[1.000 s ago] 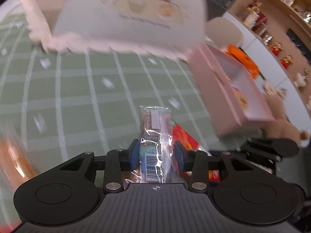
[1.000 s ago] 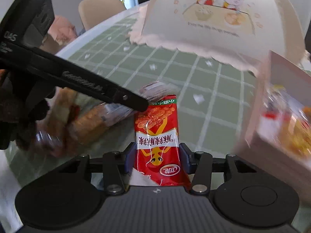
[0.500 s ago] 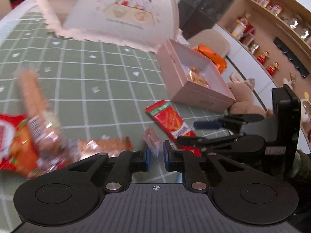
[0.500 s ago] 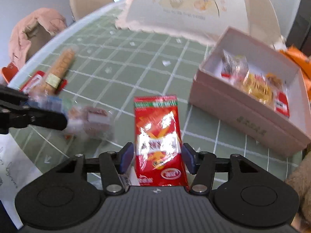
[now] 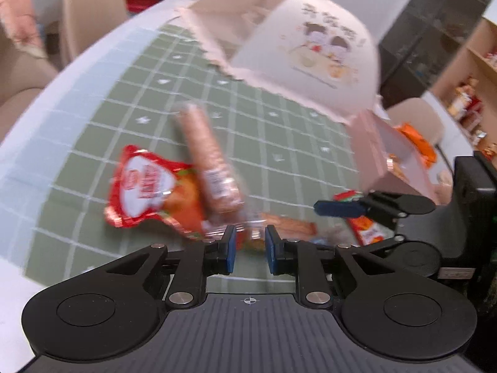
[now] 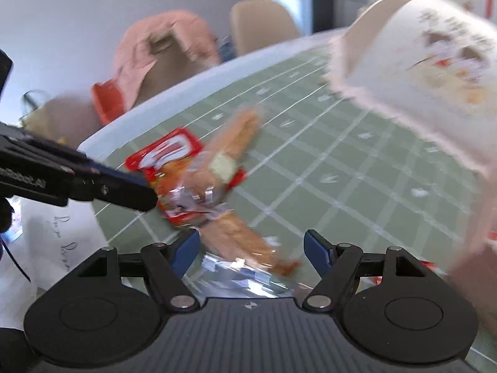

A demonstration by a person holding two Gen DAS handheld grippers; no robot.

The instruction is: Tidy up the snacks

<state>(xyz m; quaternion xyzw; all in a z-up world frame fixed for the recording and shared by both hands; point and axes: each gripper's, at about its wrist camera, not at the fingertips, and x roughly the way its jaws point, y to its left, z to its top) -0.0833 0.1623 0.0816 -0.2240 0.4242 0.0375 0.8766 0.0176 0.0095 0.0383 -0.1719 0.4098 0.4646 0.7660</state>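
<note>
A green tablecloth (image 5: 279,143) with a white grid covers the table, beige chairs (image 5: 90,9) behind it and a pale printed mesh food cover (image 5: 310,52) at the far side. The left gripper (image 5: 250,244) has its jaws narrowly parted and opening — nothing clamped, blurred wrappers just beyond. The right gripper (image 6: 251,248) is opening wide over a crinkly clear-wrapped biscuit stick (image 6: 245,242), not pressing it. A glossy red snack bag (image 5: 149,189) lies under a long brown biscuit roll (image 5: 208,161); the pink cardboard box (image 5: 388,152) stands at the right.
</note>
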